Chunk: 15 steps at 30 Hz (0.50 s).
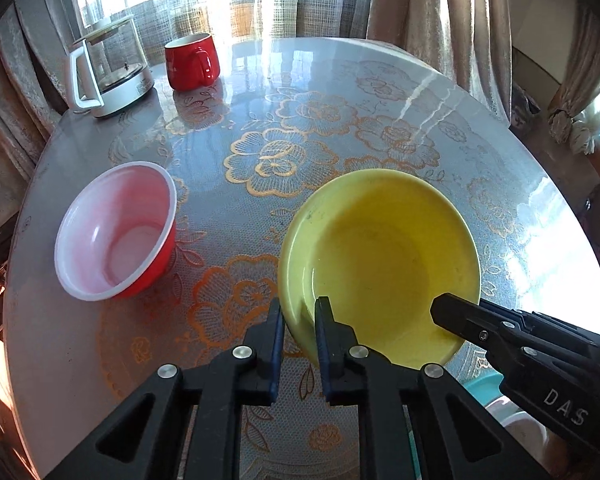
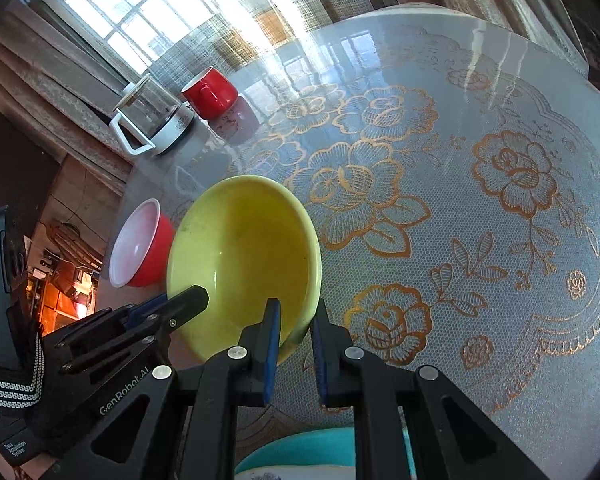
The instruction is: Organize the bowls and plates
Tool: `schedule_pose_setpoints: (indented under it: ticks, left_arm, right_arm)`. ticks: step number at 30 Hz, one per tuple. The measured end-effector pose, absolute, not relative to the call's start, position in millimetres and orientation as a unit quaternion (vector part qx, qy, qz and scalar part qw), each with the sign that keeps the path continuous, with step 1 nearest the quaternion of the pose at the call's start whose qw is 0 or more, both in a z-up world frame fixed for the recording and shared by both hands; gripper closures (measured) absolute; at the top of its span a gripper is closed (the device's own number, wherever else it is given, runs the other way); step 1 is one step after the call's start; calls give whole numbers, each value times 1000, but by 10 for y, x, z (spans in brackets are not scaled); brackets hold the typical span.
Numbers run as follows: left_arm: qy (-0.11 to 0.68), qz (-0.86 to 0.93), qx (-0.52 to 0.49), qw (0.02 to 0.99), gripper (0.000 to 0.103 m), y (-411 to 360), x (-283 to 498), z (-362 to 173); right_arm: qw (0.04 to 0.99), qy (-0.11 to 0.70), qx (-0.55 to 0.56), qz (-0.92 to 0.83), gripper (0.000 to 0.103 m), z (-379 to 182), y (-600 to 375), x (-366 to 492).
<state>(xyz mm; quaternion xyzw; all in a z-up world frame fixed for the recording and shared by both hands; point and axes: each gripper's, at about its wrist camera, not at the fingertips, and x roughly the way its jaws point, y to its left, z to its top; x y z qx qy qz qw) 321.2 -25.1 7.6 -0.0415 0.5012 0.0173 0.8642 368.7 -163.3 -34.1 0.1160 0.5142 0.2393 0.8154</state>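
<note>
A yellow bowl is held tilted above the round table. My left gripper is shut on its near left rim, one finger inside and one outside. My right gripper is shut on its near right rim in the same way. The bowl also shows in the right wrist view. The right gripper's fingers enter the left wrist view from the right, and the left gripper's fingers enter the right wrist view from the left. A red bowl with a white inside sits on the table to the left.
A red mug and a glass kettle with a white handle stand at the table's far left. A teal dish and something white lie under the grippers at the near edge. The floral tablecloth spreads right.
</note>
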Motion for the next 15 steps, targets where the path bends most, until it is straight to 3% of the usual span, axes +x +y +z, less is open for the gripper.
schedule_pose_setpoints:
  ticks: [15]
  left_arm:
    - [447,24,-40,893,88,-168,2551,378]
  right_arm:
    - [821,491,130,262,88,-130,-1536,3194]
